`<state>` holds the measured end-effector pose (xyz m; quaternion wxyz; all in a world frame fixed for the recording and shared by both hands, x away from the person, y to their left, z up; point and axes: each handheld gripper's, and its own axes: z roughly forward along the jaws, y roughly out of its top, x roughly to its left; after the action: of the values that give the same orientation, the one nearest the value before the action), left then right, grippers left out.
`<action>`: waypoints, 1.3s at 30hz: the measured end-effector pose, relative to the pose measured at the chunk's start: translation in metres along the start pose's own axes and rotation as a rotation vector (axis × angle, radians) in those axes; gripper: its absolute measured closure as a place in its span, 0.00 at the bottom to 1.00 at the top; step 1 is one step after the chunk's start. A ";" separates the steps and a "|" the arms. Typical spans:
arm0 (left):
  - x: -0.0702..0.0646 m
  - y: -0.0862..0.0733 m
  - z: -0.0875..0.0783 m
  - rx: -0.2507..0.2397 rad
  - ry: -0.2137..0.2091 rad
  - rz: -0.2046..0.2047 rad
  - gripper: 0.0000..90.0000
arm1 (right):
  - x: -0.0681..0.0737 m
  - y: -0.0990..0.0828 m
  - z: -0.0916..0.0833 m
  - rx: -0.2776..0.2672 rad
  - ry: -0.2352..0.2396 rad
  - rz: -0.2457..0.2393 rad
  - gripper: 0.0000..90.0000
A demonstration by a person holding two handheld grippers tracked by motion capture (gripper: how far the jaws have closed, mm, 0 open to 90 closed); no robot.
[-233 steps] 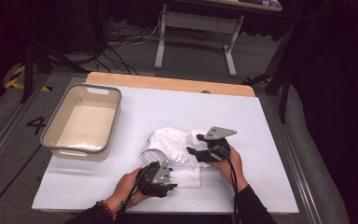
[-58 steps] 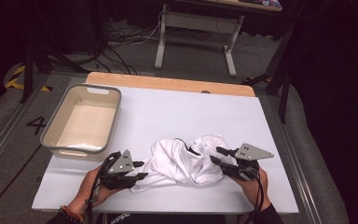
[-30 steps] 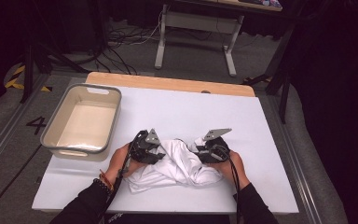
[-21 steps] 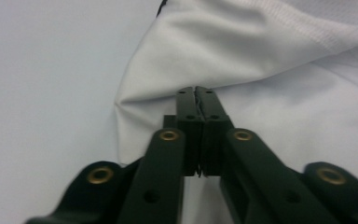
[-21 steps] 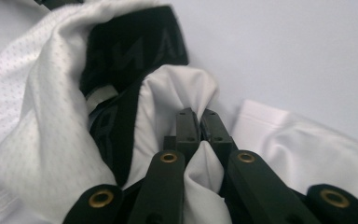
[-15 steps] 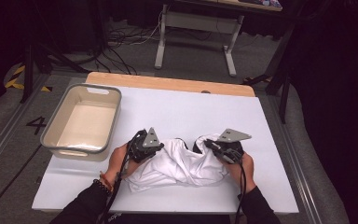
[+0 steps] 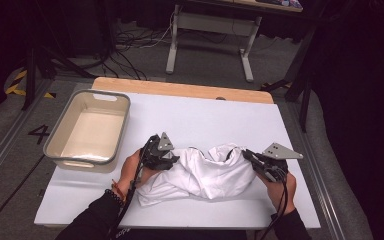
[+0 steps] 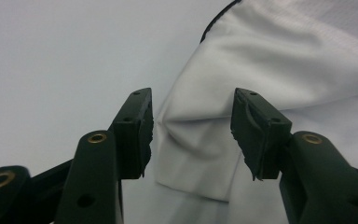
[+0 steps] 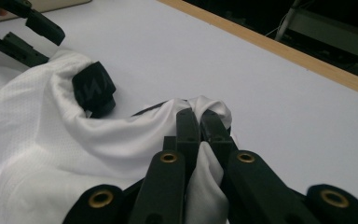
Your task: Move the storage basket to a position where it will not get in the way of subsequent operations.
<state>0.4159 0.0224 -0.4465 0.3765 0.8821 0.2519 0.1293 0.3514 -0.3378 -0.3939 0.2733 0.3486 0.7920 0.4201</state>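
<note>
White garment [image 7: 205, 175], crumpled and creased with dark trim, lies near-centre on the table [image 7: 190, 115]: right gripper [image 9: 199, 116] clamped on a bunched fold, left gripper [image 8: 191, 126] jaws just parted, fabric loose between; grey bin [image 7: 87, 130] far left.

Both forearms at the bottom of the high view wear dark sleeves, and a beaded bracelet [image 7: 114, 189] circles the wrist at lower left. The left gripper [image 7: 167, 159] and right gripper [image 7: 252, 159] are black, each topped by a grey three-cornered plate with small holes, and black cables trail back along the arms. In the gripper views the black jaws carry brass-ringed screw holes and ribbed dark pads [image 8: 256, 128].
</note>
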 end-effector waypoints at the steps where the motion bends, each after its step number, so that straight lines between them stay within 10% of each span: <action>1: 0.000 0.000 0.004 0.034 0.004 -0.003 0.54 | 0.000 -0.004 -0.002 0.004 0.006 0.009 0.97; 5: -0.005 0.001 0.008 0.062 -0.012 0.025 0.55 | 0.003 -0.021 -0.007 0.045 0.007 0.017 0.97; 9: -0.004 -0.002 0.006 0.054 -0.100 0.006 0.82 | 0.003 -0.036 -0.012 0.085 0.007 0.023 0.97; 13: -0.009 0.000 -0.001 0.058 -0.055 0.065 0.96 | 0.003 -0.048 -0.012 0.114 0.013 0.039 0.97; 20: -0.019 0.003 -0.052 -0.124 0.075 0.147 0.97 | 0.004 -0.045 -0.022 0.034 -0.007 0.035 0.97; 26: -0.038 -0.011 -0.086 -0.167 0.089 0.217 0.97 | 0.013 -0.042 -0.030 -0.016 0.019 0.002 0.96; 39: -0.078 -0.074 -0.072 0.036 -0.042 0.253 0.97 | 0.031 -0.066 -0.023 0.135 0.047 -0.043 0.87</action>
<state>0.2947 0.0668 -0.4545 0.3463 0.9160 0.1332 0.1528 0.2945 -0.3516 -0.4436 0.2393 0.3391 0.8321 0.3678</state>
